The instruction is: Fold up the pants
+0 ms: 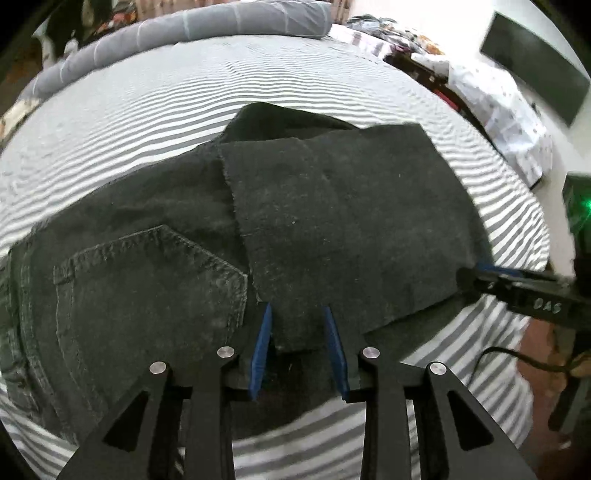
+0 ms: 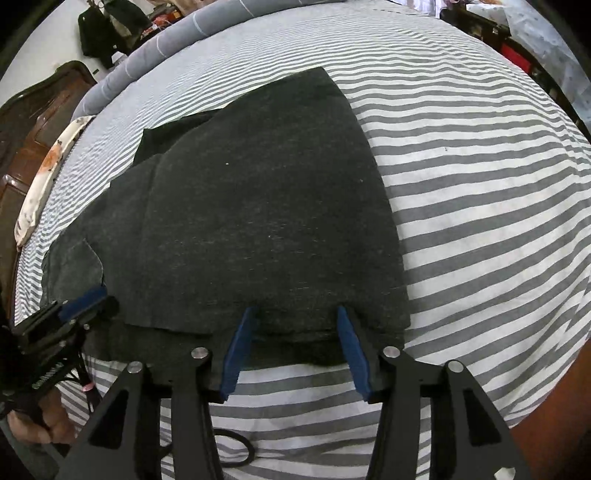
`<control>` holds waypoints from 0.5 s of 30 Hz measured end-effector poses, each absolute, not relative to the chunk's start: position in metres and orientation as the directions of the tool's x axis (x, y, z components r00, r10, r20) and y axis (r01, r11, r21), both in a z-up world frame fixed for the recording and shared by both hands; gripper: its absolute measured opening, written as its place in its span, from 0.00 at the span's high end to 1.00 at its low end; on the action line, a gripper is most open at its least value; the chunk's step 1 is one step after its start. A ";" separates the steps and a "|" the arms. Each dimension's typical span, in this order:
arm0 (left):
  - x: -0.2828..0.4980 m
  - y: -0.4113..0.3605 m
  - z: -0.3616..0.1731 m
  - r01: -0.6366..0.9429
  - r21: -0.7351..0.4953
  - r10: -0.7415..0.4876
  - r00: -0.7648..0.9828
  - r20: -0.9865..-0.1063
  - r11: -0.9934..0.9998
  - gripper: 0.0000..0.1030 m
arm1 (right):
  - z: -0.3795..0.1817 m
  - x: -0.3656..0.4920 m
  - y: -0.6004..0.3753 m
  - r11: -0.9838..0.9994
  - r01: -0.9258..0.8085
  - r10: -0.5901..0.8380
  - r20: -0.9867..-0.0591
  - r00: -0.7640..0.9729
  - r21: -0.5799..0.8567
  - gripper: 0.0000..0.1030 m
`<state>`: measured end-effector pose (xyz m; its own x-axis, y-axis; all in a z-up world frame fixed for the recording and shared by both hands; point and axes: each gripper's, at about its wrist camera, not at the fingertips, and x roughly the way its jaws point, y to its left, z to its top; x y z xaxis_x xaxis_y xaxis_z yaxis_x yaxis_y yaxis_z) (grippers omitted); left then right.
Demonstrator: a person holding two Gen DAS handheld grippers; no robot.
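Dark charcoal jeans (image 1: 332, 221) lie on the striped bed, the leg part folded over the seat, with a back pocket (image 1: 147, 280) showing at the left. My left gripper (image 1: 297, 310) stands open at the near edge, and a corner of the folded leg lies between its blue pads (image 1: 262, 343) without being pinched. In the right wrist view the jeans (image 2: 258, 221) spread out flat. My right gripper (image 2: 295, 310) is open over their near hem. Each gripper shows in the other's view: the right gripper (image 1: 469, 275) at the fold's right edge, the left gripper (image 2: 88, 295) at the left.
The grey-and-white striped sheet (image 2: 480, 184) covers the bed. A rolled grey blanket (image 1: 184, 26) lies along the far side. A wooden headboard (image 2: 37, 118) stands at the left. A black cable (image 2: 236, 450) loops on the near edge. A hand (image 2: 40, 424) holds the left gripper.
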<state>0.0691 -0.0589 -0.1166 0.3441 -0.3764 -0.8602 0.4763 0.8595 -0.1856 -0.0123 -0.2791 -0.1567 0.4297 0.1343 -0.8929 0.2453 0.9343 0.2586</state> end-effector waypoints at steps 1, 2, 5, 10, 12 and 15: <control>0.070 -0.051 -0.112 0.461 -0.220 -0.397 0.334 -0.855 0.860 0.68 | -0.153 -0.012 -0.280 0.931 0.248 0.139 -0.890 0.434 0.266 0.49; 0.070 -0.039 -0.106 0.437 -0.262 -0.423 0.327 -0.845 0.860 0.66 | -0.148 -0.011 -0.279 0.927 0.255 0.141 -0.886 0.442 0.275 0.47; 0.065 0.004 -0.088 0.345 -0.366 -0.480 0.347 -0.806 0.864 0.49 | -0.130 -0.019 -0.275 0.912 0.260 0.160 -0.858 0.489 0.319 0.38; 0.054 0.094 -0.074 0.139 -0.513 -0.517 0.434 -0.737 0.847 0.42 | -0.102 -0.029 -0.257 0.889 0.244 0.195 -0.802 0.564 0.387 0.31; 0.050 0.132 -0.078 0.043 -0.579 -0.529 0.464 -0.710 0.814 0.41 | -0.094 -0.032 -0.250 0.873 0.232 0.226 -0.778 0.586 0.429 0.28; 0.048 0.178 -0.088 -0.095 -0.640 -0.516 0.506 -0.691 0.763 0.41 | -0.088 -0.038 -0.240 0.840 0.230 0.272 -0.747 0.607 0.492 0.28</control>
